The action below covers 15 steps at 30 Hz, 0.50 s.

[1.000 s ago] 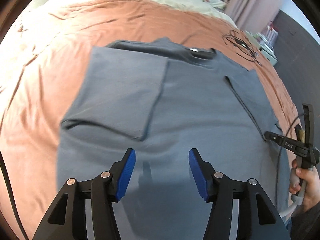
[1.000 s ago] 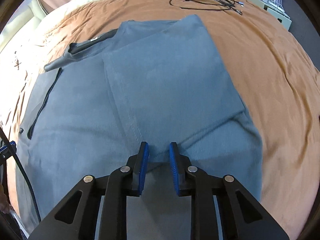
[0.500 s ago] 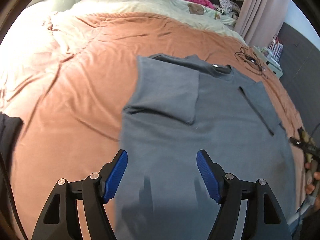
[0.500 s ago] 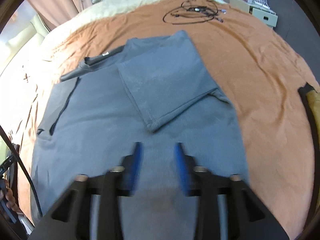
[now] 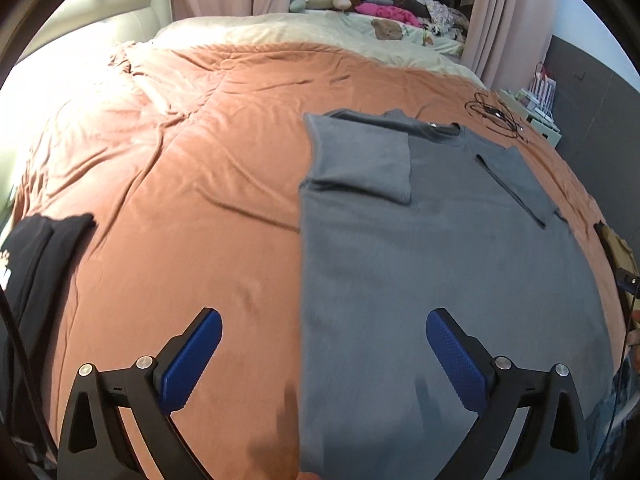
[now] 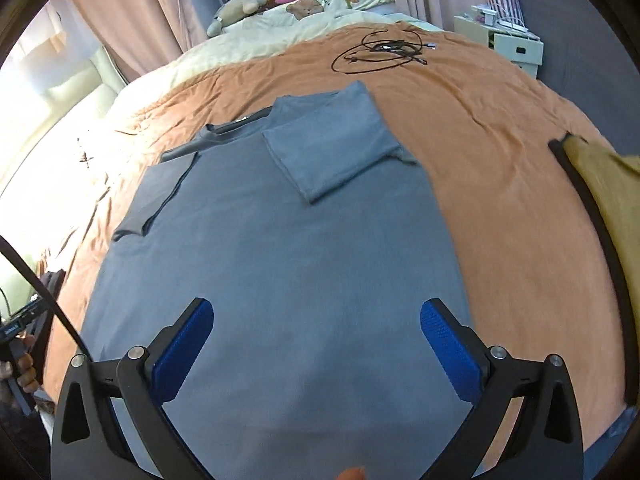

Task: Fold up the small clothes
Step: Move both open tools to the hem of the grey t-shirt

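Note:
A grey t-shirt (image 5: 420,264) lies flat on the orange bedspread (image 5: 192,184), with both sleeves folded in over its body. It also shows in the right wrist view (image 6: 288,264). My left gripper (image 5: 320,354) is open and empty, held above the shirt's left side edge near the hem. My right gripper (image 6: 316,342) is open and empty above the lower part of the shirt, toward its right side. Neither gripper touches the cloth.
A black garment (image 5: 36,264) lies at the bed's left edge. A yellow garment with black trim (image 6: 600,208) lies at the right. A coil of black cable (image 6: 384,50) sits beyond the shirt's collar. Pillows and soft toys (image 6: 240,10) are at the far end.
Both grippers have pulled back from the folded sleeves toward the hem and risen. The right gripper, nearly closed at its sleeve before, has opened wide. The left gripper has opened wider and shifted left.

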Each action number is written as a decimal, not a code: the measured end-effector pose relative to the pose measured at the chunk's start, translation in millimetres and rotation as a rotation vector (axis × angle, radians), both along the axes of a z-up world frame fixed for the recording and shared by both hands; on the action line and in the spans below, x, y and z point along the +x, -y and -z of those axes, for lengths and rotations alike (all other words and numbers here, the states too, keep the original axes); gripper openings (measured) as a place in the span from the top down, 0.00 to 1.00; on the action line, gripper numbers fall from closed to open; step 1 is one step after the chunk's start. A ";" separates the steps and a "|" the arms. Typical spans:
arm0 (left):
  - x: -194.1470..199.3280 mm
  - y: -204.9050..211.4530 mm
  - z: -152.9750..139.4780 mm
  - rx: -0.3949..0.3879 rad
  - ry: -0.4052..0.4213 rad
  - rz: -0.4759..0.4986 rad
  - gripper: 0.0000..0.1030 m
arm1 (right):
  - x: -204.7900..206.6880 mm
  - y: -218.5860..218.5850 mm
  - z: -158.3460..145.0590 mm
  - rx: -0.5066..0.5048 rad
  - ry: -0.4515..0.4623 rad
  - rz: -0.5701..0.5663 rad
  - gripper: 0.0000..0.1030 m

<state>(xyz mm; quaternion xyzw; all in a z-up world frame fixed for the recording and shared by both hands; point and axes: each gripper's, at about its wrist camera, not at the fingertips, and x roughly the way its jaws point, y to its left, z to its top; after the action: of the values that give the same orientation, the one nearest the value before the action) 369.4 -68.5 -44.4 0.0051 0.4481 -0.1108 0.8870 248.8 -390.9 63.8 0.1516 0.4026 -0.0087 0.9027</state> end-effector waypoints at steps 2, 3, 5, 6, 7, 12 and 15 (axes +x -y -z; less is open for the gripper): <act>-12.9 -4.1 0.6 0.030 0.027 -0.017 0.00 | -19.4 2.9 1.3 0.005 0.008 0.003 0.00; -18.9 -5.2 1.2 0.041 0.032 -0.019 0.00 | -27.5 4.1 1.9 0.005 0.010 0.000 0.00; -29.4 -8.3 4.9 0.065 0.029 -0.021 0.00 | -50.0 6.6 1.8 -0.008 0.030 0.003 0.00; -35.0 -10.9 7.1 0.074 0.030 -0.017 0.00 | -55.8 7.4 1.2 -0.014 0.038 0.003 0.00; -41.6 -13.7 9.0 0.075 0.033 -0.008 0.00 | -67.3 8.1 0.9 -0.023 0.047 0.005 0.00; -69.0 -36.5 18.3 -0.045 0.001 0.030 0.00 | -109.7 15.6 4.2 -0.002 0.079 0.008 0.00; -82.5 -48.3 25.7 -0.056 -0.012 0.023 0.01 | -138.5 21.8 12.5 -0.021 0.079 0.036 0.02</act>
<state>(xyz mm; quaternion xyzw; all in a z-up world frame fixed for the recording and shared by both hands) 286.9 -20.2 -70.1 -0.0153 0.4502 -0.1334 0.8828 110.3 -412.7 51.3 0.1494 0.3638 -0.0232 0.9191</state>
